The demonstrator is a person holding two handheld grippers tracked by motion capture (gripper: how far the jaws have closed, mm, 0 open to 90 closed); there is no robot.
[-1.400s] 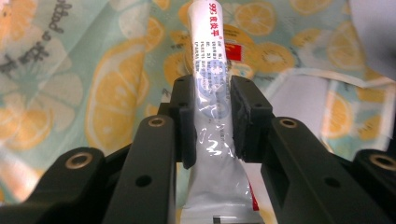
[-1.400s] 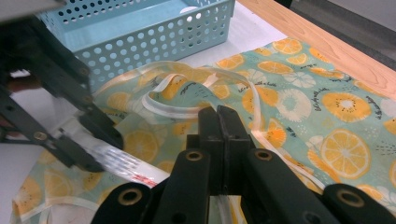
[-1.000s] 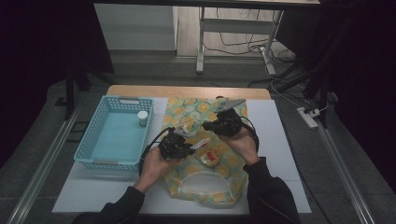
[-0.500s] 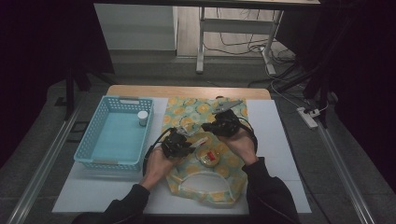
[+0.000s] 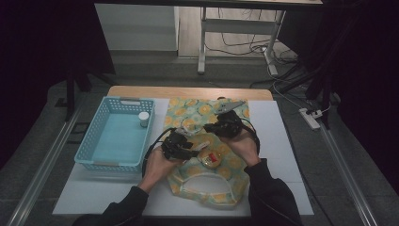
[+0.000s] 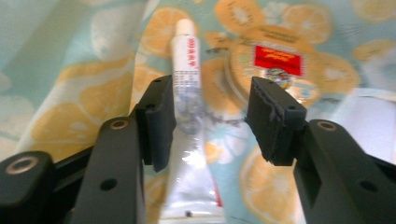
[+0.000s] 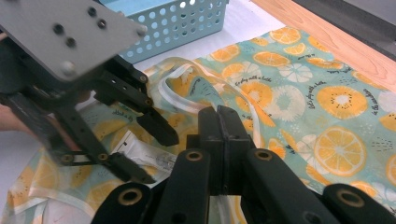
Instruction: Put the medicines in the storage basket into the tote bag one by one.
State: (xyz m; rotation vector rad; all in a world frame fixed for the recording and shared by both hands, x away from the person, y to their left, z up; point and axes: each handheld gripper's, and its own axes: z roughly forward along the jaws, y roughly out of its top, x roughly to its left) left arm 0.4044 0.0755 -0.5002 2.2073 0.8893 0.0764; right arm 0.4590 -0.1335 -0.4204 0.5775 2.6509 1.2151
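While one white table [image 5: 277, 141] carries everything, the largest thing on it is a single citrus-print bag [image 5: 207, 188], lying flat with its white-trimmed handles toward the person, and just to its left stands one light blue basket [image 5: 110, 141] holding one small white-capped jar [image 5: 143, 119]. Two hands come in from the bottom of the high view, each with a gripper: the left gripper [image 6: 211, 109] hangs over the bag with its jaws spread wide, and the right gripper [image 7: 219, 122] sits a little farther up the bag with its jaws pressed flat together; whether a fold of cloth or trim is pinched between them cannot be made out. On the bag lie two small things: one white tube [image 6: 187, 93], its cap pointing away from the left gripper, its body lying between the spread jaws close by the left-hand one, and one round tin [image 6: 271, 70] with a red label, just beside the tube. The tube's lower end is cut off at the bottom edge of the left gripper view, and its print is too blurred to read. From above the tube is largely covered by the left gripper, while the right gripper view shows the left gripper's open jaws from the side, above the tube.
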